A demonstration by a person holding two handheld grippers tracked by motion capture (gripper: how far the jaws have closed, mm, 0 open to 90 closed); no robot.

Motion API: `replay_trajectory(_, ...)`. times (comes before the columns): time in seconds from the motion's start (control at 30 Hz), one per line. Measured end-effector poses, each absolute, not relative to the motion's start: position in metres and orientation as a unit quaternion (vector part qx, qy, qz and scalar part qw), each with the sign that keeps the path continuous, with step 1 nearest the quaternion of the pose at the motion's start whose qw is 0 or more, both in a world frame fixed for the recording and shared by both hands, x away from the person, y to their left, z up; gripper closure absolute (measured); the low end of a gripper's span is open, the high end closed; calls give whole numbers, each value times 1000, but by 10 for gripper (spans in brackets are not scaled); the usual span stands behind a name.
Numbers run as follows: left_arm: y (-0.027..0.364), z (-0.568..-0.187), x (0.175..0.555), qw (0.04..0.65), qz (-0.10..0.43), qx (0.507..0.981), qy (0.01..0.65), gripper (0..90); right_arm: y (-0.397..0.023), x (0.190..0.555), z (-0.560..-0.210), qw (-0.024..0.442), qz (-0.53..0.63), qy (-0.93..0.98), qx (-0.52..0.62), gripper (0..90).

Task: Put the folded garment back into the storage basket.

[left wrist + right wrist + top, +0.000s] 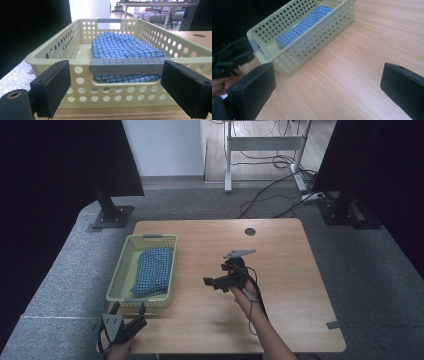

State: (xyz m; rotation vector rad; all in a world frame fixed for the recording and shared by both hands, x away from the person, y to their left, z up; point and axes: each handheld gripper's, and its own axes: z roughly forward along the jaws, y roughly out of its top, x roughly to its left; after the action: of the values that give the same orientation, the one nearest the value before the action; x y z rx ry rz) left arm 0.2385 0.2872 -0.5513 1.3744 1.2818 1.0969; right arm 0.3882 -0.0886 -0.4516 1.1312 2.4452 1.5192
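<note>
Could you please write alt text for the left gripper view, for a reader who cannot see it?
A pale yellow basket with round holes sits on a wooden table, holding a folded blue checked cloth. The left gripper has its two black jaws wide apart, either side of the grey handle on the basket's near end, not touching it.

Even, moderately dim overhead lighting; the table [280, 255] shows only soft, faint shadows. Dark panels flank the high view, with a brighter floor beyond. Left gripper view: background windows overexposed, near jaws slightly soft. Right gripper view: basket [294, 37] mildly blurred.
</note>
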Motion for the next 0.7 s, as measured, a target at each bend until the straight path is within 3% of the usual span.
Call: replay_trajectory(0.7,287,-551,239,461,446,560,524,92,-177,358,-487,33,508,754,415,0)
